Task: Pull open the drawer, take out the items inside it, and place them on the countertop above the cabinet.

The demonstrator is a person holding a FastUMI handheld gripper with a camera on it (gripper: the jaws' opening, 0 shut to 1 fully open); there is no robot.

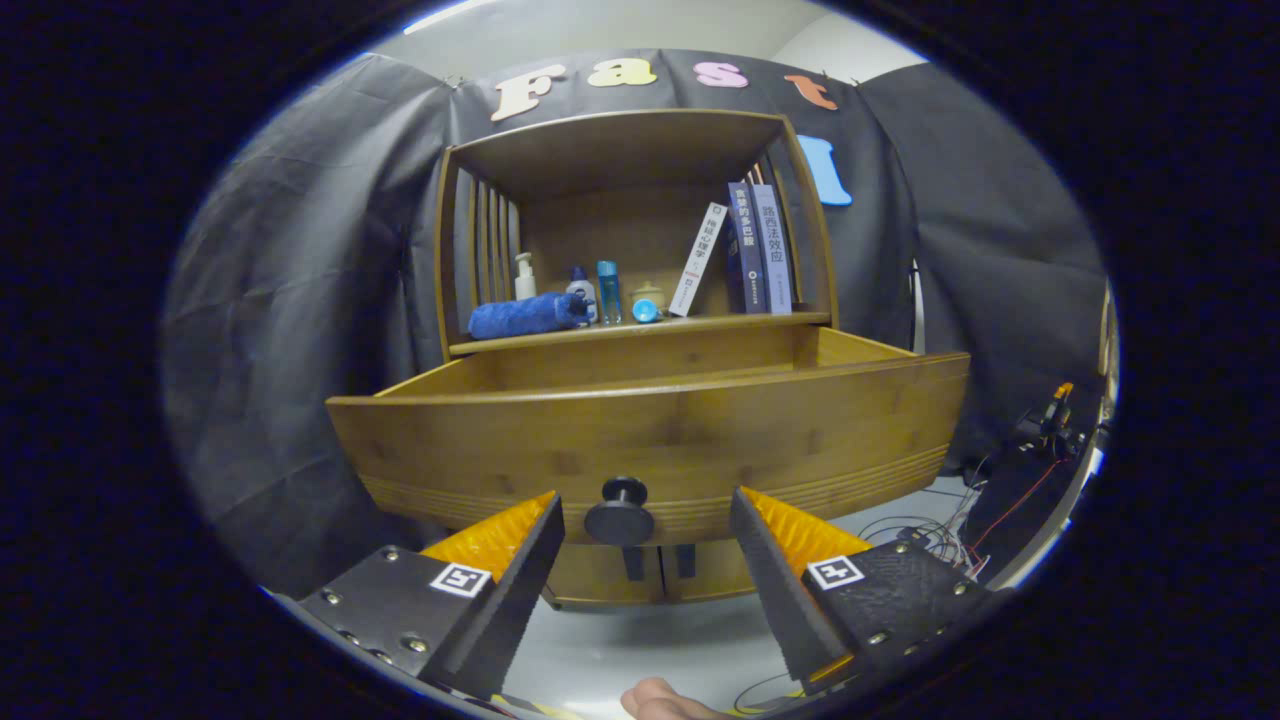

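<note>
A wooden cabinet holds a drawer [650, 440] that is pulled out toward me; its inside is hidden behind the front panel. A dark round knob [620, 518] sits low on the drawer front, between my fingers and slightly beyond their tips. My gripper [646, 535] is open, with nothing pressed between the fingers. On the countertop [640, 332] above the drawer lie a rolled blue towel [527, 315], a white pump bottle [524, 277], small bottles [597, 294] and a small jar [647, 297].
Several books [745, 250] lean at the right of the shelf. Black cloth hangs behind and beside the cabinet. Loose cables [920, 530] and equipment lie on the floor to the right. A person's fingertip [665, 700] shows below the fingers.
</note>
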